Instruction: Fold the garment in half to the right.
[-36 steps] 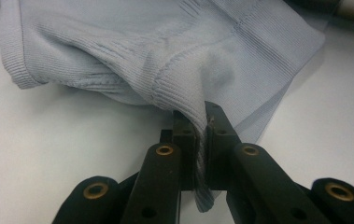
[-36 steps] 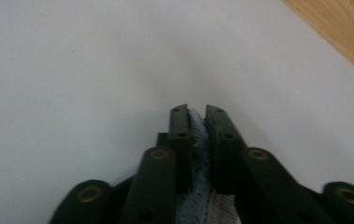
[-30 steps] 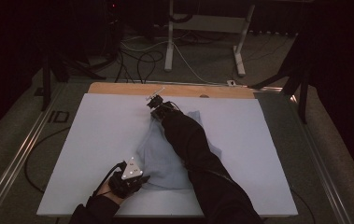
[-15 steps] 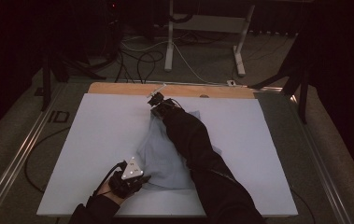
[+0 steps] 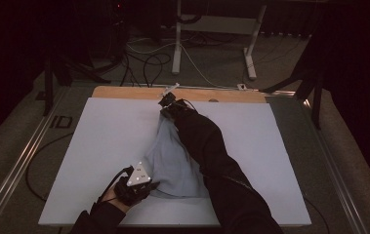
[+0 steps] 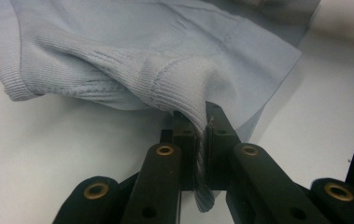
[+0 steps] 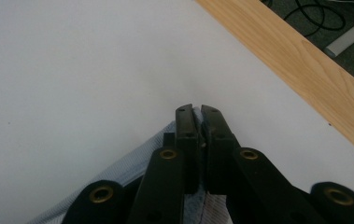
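Garment point(image 5: 173, 161) stretched near-to-far across table point(image 5: 99, 146); left claw point(image 5: 146, 187) clamps near hem, right claw point(image 5: 165, 102) far corner.

The person wears a black long sleeve point(image 5: 212, 146) on the right arm and a dark sleeve point(image 5: 105, 214) on the left. The left gripper point(image 6: 201, 140) has black jaws with brass-coloured rivets, a grey three-cornered plate point(image 5: 139, 175) dotted with small markers, and a black cable point(image 5: 112, 181). The right gripper point(image 7: 197, 119) shows the same black jaws and brass rivets.

White sheet point(image 5: 99, 146) lies open left and right of the garment point(image 5: 173, 161).
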Action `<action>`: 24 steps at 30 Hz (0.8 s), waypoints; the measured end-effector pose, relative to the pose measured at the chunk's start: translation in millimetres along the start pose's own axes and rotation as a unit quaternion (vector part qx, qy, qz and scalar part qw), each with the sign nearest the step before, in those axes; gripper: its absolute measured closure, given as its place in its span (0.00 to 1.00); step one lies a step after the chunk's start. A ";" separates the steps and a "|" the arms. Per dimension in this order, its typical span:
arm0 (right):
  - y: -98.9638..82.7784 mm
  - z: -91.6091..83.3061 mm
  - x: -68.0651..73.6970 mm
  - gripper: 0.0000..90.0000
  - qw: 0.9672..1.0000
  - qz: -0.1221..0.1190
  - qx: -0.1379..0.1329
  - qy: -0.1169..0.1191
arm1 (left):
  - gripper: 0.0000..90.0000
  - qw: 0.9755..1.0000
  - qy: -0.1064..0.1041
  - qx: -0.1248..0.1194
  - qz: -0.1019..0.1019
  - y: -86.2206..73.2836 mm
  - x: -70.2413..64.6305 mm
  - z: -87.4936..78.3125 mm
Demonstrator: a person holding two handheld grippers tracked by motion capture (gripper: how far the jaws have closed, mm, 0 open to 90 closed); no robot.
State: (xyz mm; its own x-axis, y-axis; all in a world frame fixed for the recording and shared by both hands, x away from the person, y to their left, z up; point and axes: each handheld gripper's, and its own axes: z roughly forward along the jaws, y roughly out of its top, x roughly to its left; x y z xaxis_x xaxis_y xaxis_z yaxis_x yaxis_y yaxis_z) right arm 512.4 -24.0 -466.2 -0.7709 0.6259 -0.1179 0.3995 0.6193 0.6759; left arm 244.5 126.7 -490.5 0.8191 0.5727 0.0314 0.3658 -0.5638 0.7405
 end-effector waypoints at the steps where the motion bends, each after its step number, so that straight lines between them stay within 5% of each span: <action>1: -0.1 -1.6 -0.4 0.97 1.000 -0.002 0.003 -0.002 | 0.97 1.000 -0.002 -0.002 0.000 1.6 -0.5 -0.1; 24: -13.5 -42.5 -26.5 0.97 0.999 0.015 -0.031 -0.006 | 0.97 0.998 -0.034 -0.006 0.049 41.8 -12.5 10.0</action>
State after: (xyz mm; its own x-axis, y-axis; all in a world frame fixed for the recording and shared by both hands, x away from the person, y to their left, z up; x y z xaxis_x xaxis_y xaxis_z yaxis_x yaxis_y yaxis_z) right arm 506.4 -69.1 -441.3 -0.7529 0.6497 -0.1053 0.3901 0.5693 0.7237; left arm 254.0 90.0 -466.7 0.8789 0.4734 0.0577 0.2783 -0.6074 0.7441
